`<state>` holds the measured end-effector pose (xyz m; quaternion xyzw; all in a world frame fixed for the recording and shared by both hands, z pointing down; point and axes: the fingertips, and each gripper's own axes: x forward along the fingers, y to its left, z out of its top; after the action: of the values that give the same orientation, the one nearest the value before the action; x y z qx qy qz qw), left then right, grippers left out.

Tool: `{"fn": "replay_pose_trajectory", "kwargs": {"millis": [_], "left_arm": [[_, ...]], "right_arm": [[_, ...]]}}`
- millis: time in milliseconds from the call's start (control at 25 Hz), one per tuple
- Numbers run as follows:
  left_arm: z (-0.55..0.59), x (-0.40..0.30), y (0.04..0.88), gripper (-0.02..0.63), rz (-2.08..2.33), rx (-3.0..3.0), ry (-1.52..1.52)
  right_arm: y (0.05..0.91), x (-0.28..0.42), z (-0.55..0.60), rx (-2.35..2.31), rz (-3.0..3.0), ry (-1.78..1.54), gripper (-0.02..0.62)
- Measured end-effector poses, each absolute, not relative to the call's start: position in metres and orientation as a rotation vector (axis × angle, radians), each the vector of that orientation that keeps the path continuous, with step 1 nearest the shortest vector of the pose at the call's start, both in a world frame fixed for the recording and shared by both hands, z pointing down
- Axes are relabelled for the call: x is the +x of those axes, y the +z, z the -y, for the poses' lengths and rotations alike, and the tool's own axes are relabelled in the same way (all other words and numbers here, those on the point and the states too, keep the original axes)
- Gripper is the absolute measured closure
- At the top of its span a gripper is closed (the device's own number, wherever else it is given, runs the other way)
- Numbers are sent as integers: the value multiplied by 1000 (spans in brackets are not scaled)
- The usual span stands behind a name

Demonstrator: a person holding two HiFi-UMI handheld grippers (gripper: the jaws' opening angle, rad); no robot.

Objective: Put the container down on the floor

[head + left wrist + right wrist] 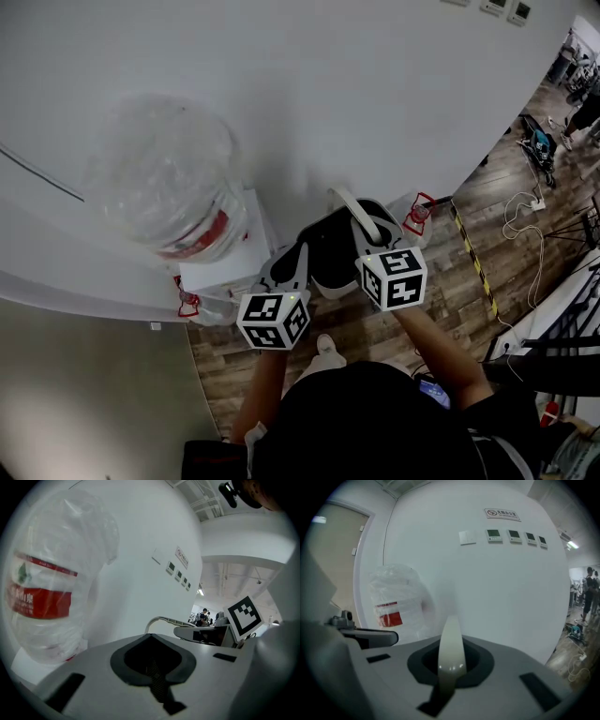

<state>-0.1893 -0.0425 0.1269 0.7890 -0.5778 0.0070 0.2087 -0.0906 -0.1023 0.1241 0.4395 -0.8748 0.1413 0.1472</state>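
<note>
A dark container (330, 251) with a curved white handle (349, 202) hangs above the wooden floor (375, 323), close to the white wall. My right gripper (367, 219) is shut on that handle; in the right gripper view the white handle (450, 644) runs up from between the closed jaws of the right gripper (448, 670). My left gripper (289, 255) lies at the container's left rim, and in its own view the left gripper (155, 670) has its jaws closed on something dark. There the handle (161, 619) arcs towards the right gripper's marker cube (243, 616). The container's body is hidden in both gripper views.
A big clear water bottle (173, 178) with a red label sits upside down on a white dispenser (225, 267) left of the container. A yellow-black strip (473, 258) and cables (525, 211) lie on the floor to the right. The person's shoe (326, 347) is just below the grippers.
</note>
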Motion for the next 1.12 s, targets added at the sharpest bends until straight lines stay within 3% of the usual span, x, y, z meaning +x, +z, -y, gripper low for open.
{"fn": "replay_pose_trajectory", "kwargs": {"millis": [1120], "left_arm": [[110,-180,212,592,1510,2095,155]], "right_arm": [[225,-85,161,1257,2372,607,566]]}}
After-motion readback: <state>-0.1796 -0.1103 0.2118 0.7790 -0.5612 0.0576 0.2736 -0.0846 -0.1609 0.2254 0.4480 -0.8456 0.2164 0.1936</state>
